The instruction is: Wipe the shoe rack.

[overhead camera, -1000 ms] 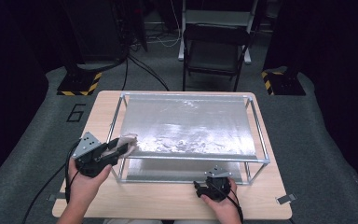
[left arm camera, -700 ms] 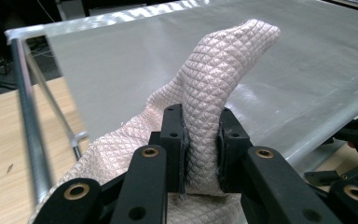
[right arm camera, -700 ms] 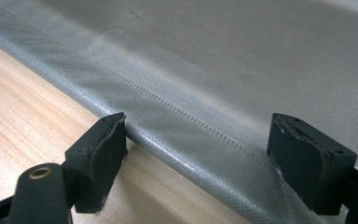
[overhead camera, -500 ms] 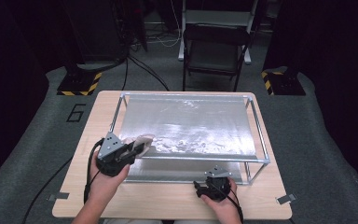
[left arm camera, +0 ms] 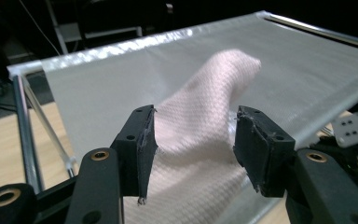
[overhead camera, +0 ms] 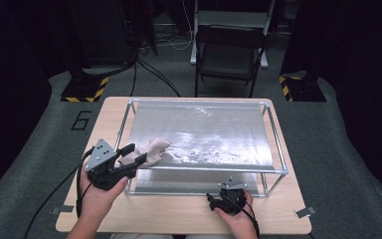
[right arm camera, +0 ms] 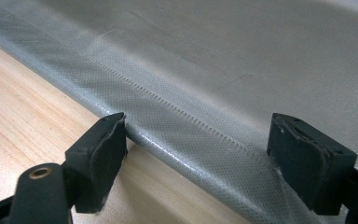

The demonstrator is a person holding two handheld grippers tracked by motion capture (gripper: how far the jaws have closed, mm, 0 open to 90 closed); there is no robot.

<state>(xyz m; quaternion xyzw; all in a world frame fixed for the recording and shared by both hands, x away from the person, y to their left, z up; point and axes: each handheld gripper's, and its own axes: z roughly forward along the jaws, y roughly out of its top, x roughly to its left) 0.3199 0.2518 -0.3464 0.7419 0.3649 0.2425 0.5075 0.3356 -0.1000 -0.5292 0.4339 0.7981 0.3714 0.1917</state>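
Pink cloth [left arm camera: 200, 140] draped over rack's [overhead camera: 273, 172] front-left edge, between left gripper's [left arm camera: 193, 140] parted jaws; right gripper [right arm camera: 205, 154] wide open, empty.

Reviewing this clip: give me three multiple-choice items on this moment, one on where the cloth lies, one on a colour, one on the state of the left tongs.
1. Where does the cloth lie?
A. On the near-left part of the silver sheet stretched over the metal frame
B. On the folding chair
C. On the floor beside the table

2. What colour is the cloth?
A. Dark blue
B. Pale pink
C. Bright green

3. How do the left tongs stand?
A. Shut tight on the frame tube
B. Lying unheld on the table
C. Open, with the cloth between the jaws

Key: 1 A, the high view shows the cloth on the sheet by the frame's left side. 2 B, the left gripper view shows pale pink weave. 3 C, the left gripper view shows a gap at each jaw beside the cloth.
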